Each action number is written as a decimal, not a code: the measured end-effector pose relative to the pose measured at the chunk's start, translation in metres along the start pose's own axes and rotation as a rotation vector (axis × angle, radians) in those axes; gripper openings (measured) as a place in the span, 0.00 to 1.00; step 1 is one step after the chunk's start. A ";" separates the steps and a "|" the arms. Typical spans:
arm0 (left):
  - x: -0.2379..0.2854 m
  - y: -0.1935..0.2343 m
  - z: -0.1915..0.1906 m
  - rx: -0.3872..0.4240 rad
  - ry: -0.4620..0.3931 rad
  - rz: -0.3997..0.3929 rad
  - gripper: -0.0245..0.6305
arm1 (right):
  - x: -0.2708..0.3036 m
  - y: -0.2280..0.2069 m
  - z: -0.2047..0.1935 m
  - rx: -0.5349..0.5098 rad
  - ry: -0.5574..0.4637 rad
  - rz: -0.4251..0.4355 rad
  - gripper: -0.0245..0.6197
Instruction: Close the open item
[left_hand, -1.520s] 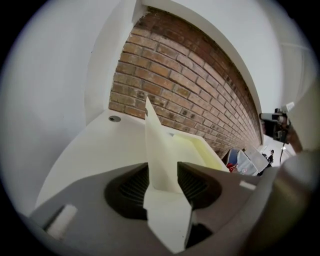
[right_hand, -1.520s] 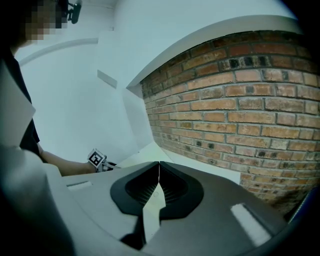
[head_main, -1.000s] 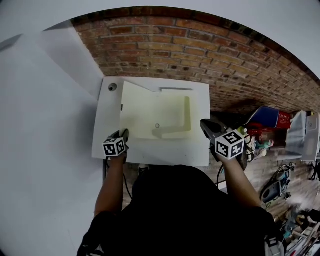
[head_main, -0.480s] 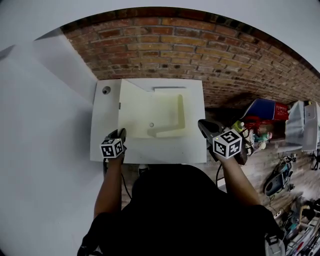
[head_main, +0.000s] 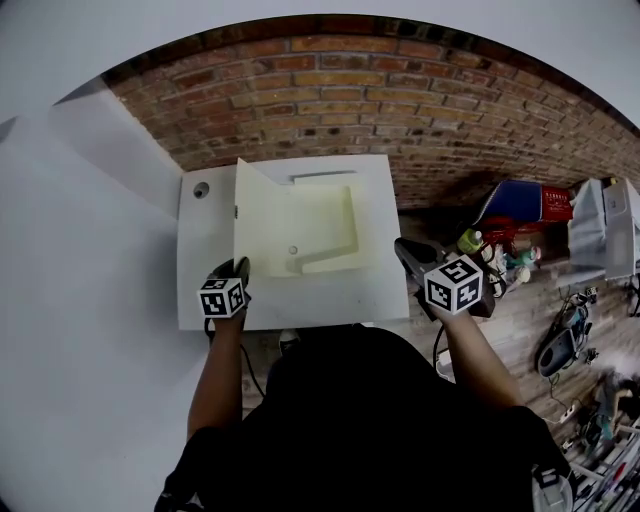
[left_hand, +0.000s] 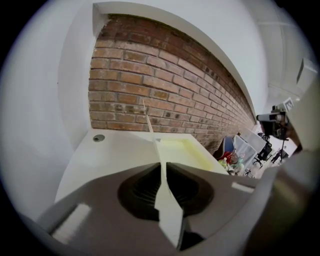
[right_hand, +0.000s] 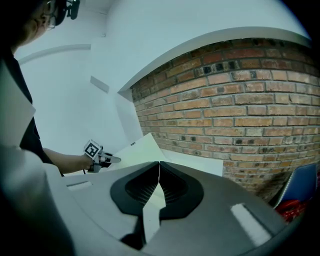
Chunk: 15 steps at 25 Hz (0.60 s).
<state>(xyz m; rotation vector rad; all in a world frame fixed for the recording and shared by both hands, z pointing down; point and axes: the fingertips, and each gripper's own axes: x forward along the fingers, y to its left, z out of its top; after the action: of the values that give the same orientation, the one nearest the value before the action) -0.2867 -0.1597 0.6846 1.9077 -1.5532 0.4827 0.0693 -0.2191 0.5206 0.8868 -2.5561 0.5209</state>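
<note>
One relation settles the next move: the lid (left_hand: 163, 197) stands on edge, roughly upright, with the desk's (head_main: 205, 250) flat part and its round hole (head_main: 201, 188) on its left and the pale recess (left_hand: 182, 147) on its right. Its long axis runs straight away from the person toward the brick wall (head_main: 350, 90). The left gripper view looks along it, so it shows only as a thin white strip. The hinge isn't plainly shown but prob. sits along the recess's left rim. If so, closing means swinging the top edge rightward and down over the recess.

The left gripper (head_main: 242, 268) is the one on the job. Its jaws have just been closing and now pinch the lid's near edge, with the strip running between the pads from the throat out past the tips. So the lid lies in the jaws, not ahead of them, and extends fwd from the grip.

The right gripper (head_main: 408, 252) hangs near the desk's right front edge, well apart from the lid (across the whole recess from it). Its jaws are together w/ nothing between them. It looks toward the lid's inner face and isn't needed unless the lid has to be caught as it drops.
</note>
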 end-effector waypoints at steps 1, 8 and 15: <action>0.000 -0.003 0.001 0.008 0.003 -0.004 0.09 | -0.003 -0.001 -0.002 0.003 0.001 -0.005 0.05; 0.005 -0.023 0.009 0.074 0.052 -0.035 0.09 | -0.016 -0.005 -0.011 0.026 -0.009 -0.032 0.05; 0.012 -0.043 0.017 0.134 0.080 -0.077 0.09 | -0.024 -0.005 -0.019 0.047 -0.020 -0.052 0.05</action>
<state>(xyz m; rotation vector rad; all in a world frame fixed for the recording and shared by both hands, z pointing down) -0.2443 -0.1750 0.6691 2.0146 -1.4226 0.6353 0.0941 -0.2016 0.5272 0.9764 -2.5412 0.5618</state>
